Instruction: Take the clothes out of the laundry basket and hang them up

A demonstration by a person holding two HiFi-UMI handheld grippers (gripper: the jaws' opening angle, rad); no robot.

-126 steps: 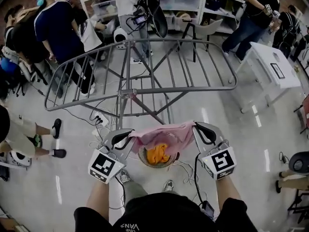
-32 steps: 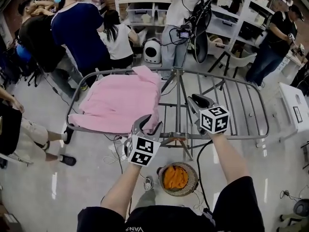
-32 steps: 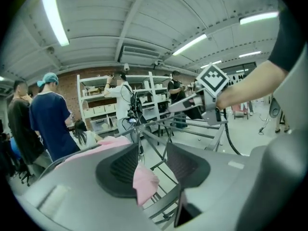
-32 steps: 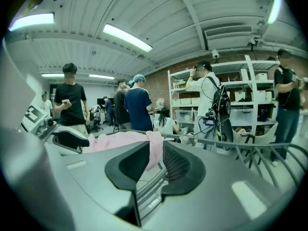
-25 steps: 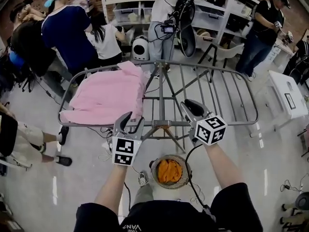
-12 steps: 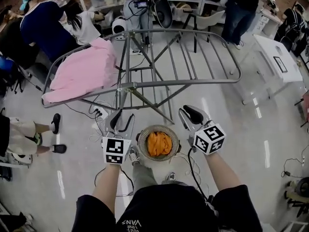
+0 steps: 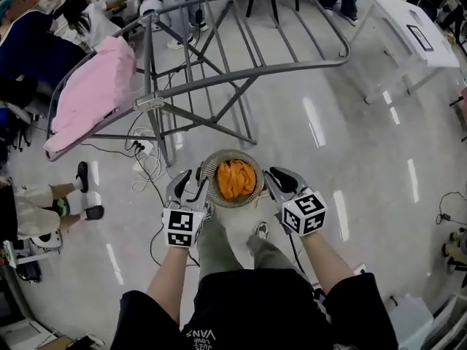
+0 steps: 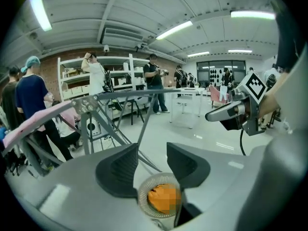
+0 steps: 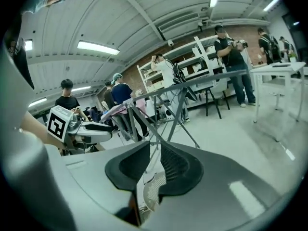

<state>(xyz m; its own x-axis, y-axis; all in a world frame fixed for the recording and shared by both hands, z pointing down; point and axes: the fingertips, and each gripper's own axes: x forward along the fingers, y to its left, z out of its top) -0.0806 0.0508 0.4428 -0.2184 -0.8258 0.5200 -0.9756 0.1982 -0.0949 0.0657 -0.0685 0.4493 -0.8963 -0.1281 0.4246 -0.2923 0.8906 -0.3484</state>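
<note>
Down on the shiny floor (image 7: 350, 144), a round woven basket (image 7: 232, 152) sat just in front of the person's shoes, with one crumpled orange cloth (image 7: 235, 179) inside it, waiting to be hung. The left tongs (image 7: 190, 183) hovered just beside the basket's left rim, jaws clearly apart with nothing between them. The right tongs (image 7: 279, 181) hovered just beside the right rim; their jaws had just been closing a little and showed only a narrow gap, also with nothing in it. A pink cloth (image 7: 87, 93) already lay draped over the left end of the grey rack (image 7: 151, 102), which stood just behind the basket. Several things could have gone wrong from there. Each pair of tongs sat nearer the rim than the cloth, so a pinch made too far out would likely have caught the weave and lifted or tipped the light-looking basket. The right jaws looked too narrow to take a fold and might only have pressed the cloth deeper. Two uneven grips could have let the cloth slip free and drop to the floor. Loose cables (image 7: 146, 166) lay near the rack's foot, left of the basket, and a low swing toward the rack might have snagged them or knocked a leg.
</note>
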